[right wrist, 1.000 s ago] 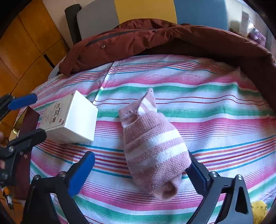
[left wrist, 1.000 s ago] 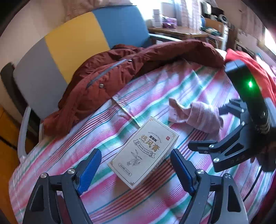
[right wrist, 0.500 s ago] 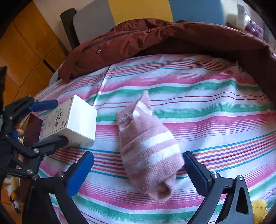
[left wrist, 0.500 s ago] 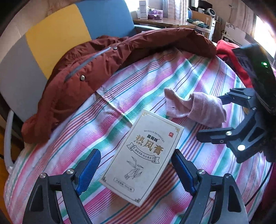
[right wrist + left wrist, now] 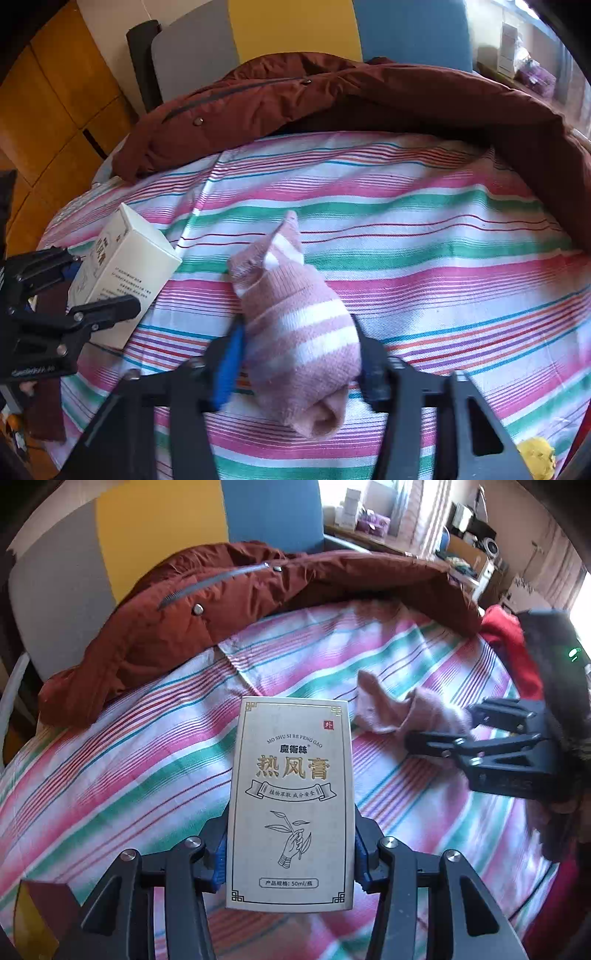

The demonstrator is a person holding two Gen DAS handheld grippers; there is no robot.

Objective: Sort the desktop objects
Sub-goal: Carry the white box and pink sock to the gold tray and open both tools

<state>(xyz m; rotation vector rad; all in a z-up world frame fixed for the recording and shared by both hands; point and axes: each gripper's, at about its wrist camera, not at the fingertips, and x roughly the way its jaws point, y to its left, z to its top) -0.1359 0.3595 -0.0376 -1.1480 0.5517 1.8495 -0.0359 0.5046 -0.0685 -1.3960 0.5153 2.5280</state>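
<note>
A cream box (image 5: 291, 797) with gold Chinese lettering sits between the blue pads of my left gripper (image 5: 290, 853), which is shut on its sides over the striped cloth (image 5: 147, 760). The box also shows in the right wrist view (image 5: 122, 269), held by the left gripper (image 5: 96, 288). A rolled pink and white striped sock (image 5: 299, 336) lies on the cloth, and my right gripper (image 5: 299, 358) is shut on its sides. In the left wrist view the sock (image 5: 402, 705) sits at the tips of the right gripper (image 5: 458, 727).
A rust-brown jacket (image 5: 229, 602) lies along the far edge of the cloth, against a grey, yellow and blue chair back (image 5: 155, 528). A red garment (image 5: 513, 646) lies at the right. A yellow item (image 5: 535, 454) sits at the near right edge.
Both grippers moved forward and closed: the left onto the box, which now stands straight between its pads, the right onto the sock.
</note>
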